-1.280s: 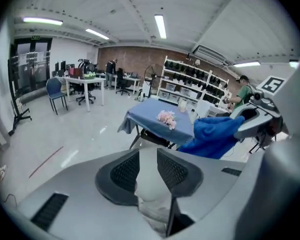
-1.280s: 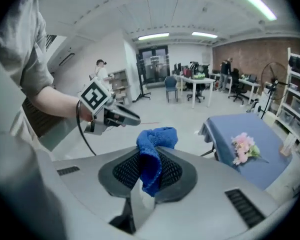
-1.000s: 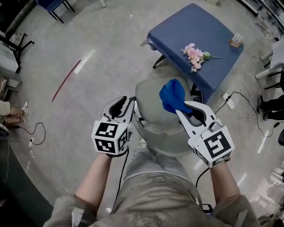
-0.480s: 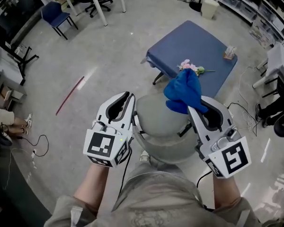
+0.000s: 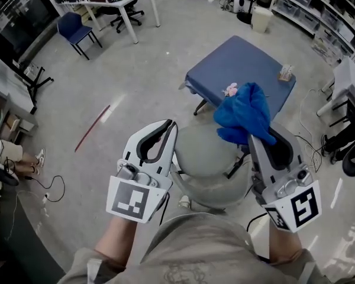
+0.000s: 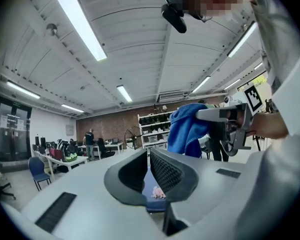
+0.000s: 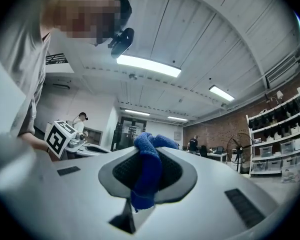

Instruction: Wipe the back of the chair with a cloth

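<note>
Firmly, the right gripper (image 5: pixel 257 139) clamps the cloth (image 5: pixel 244 112) (left gripper (image 5: pixel 172 125) just closed on nothing).

The cloth (image 5: pixel 244 114) that I hold looks like soft blue terry, with a thick, fluffy pile and no shine. The shells of the left gripper (image 5: pixel 173 124) and the right gripper (image 5: pixel 255 138) are smooth white plastic with a matt finish. The pads (image 6: pixel 166 173) inside the jaws are black and rubber-like, with a fine grid texture. The chair (image 5: pixel 207 158) has a smooth, matt grey surface, probably plastic. The table (image 5: pixel 236 64) has a matt blue covering; cloth or vinyl, I cannot tell. The floor (image 5: pixel 136 81) is grey, smooth and concrete-like, with a faint sheen.
</note>
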The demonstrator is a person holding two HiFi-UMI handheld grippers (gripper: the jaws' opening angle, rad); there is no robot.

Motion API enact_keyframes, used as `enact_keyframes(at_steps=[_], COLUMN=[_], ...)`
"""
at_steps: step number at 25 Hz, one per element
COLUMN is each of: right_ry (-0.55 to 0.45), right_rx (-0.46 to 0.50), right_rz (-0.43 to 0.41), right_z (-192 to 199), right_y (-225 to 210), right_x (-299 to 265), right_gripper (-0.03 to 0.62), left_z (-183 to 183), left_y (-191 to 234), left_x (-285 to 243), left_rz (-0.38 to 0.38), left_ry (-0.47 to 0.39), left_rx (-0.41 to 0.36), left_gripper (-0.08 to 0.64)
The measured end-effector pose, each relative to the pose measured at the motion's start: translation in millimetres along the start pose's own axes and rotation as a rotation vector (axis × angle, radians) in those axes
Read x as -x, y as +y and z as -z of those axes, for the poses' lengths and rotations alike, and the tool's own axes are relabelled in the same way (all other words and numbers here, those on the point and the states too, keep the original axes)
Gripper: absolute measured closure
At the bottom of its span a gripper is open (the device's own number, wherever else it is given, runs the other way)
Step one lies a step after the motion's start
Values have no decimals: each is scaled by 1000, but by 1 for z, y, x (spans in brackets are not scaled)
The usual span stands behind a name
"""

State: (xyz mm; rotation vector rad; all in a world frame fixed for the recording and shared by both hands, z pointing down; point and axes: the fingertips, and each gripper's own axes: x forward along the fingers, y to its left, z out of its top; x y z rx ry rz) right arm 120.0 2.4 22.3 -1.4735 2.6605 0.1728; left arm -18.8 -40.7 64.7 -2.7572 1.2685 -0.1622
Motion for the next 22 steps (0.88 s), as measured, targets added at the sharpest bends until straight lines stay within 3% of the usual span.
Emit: enact_keyframes(at_steps=[5, 11, 16, 22], right_ry=[-5, 72, 160, 188], right_rx=[-20, -20, -11, -14], right_rz=[3, 9, 3, -19], right_z=[0, 18, 46, 56], right_y=[4, 8, 12, 26], right_x=[16, 31, 35, 28], right_gripper=[520, 520, 520, 520], left_z=[-5, 10, 28, 35], left_y=[-7, -4, -9, -12], left_x=[7, 19, 26, 30], left_rz=[-15, -39, -34, -2], left_ry=[-19, 24, 72, 89], left_rx=[-22, 5, 35, 28], left_gripper=[531, 534, 534, 534])
